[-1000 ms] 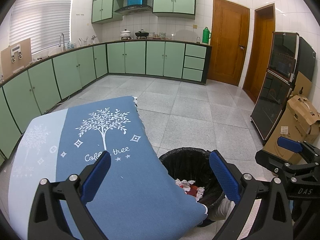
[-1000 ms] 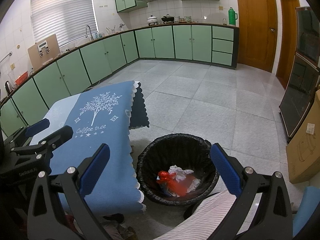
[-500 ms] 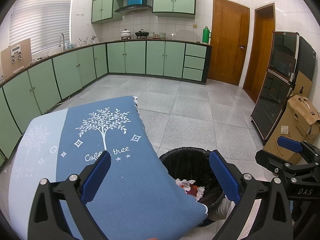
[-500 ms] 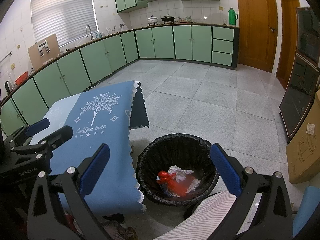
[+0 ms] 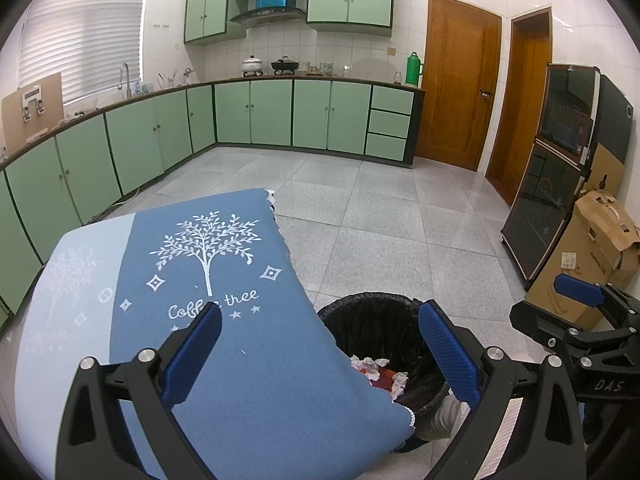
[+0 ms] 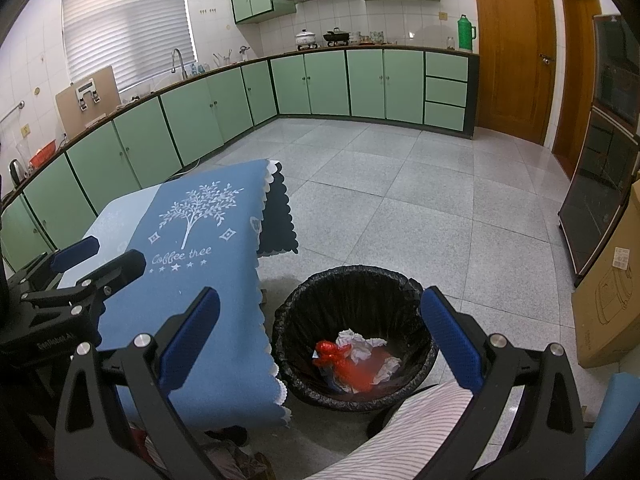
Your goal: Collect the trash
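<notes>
A round bin with a black liner (image 6: 408, 288) stands on the floor beside the table; it also shows in the left wrist view (image 5: 352, 312). Inside lie a red wrapper (image 6: 340, 360) and crumpled white paper (image 6: 360, 346). My right gripper (image 6: 320, 336) is open and empty, held above the bin and the table's edge. My left gripper (image 5: 320, 350) is open and empty above the table's near corner, with the bin between its fingers in view. The right gripper shows at the right of the left wrist view (image 5: 576, 312).
A table with a blue "Coffee tree" cloth (image 6: 192, 240) stands left of the bin. Green cabinets (image 5: 312, 114) line the far walls. A dark glass cabinet (image 5: 560, 184) and a cardboard box (image 5: 592, 256) stand at the right. A striped sleeve (image 6: 416, 432) is below.
</notes>
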`<action>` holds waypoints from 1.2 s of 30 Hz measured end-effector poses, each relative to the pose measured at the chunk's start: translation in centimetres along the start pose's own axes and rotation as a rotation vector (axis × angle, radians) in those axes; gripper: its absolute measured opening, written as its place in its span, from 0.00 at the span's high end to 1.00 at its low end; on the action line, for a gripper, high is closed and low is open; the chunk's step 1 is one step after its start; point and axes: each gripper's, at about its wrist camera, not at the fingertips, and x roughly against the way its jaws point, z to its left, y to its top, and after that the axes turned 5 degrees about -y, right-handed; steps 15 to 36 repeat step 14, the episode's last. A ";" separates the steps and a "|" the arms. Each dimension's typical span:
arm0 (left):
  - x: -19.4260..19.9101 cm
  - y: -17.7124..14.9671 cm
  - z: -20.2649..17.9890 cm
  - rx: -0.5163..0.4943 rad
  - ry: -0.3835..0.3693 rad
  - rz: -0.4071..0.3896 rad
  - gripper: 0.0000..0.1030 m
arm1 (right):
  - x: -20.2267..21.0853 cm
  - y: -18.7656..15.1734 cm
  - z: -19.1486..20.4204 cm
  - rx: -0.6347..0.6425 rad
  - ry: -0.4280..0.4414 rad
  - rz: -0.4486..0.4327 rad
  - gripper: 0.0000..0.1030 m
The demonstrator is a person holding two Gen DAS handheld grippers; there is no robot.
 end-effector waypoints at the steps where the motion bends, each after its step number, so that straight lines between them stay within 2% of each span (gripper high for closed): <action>1: 0.0 0.0 0.0 0.000 0.000 0.000 0.06 | 0.0 0.0 0.1 0.000 -0.001 0.001 0.05; 36: -0.1 -0.1 -0.3 0.001 0.008 0.007 0.06 | -0.7 -0.5 -0.5 0.004 0.001 0.010 0.05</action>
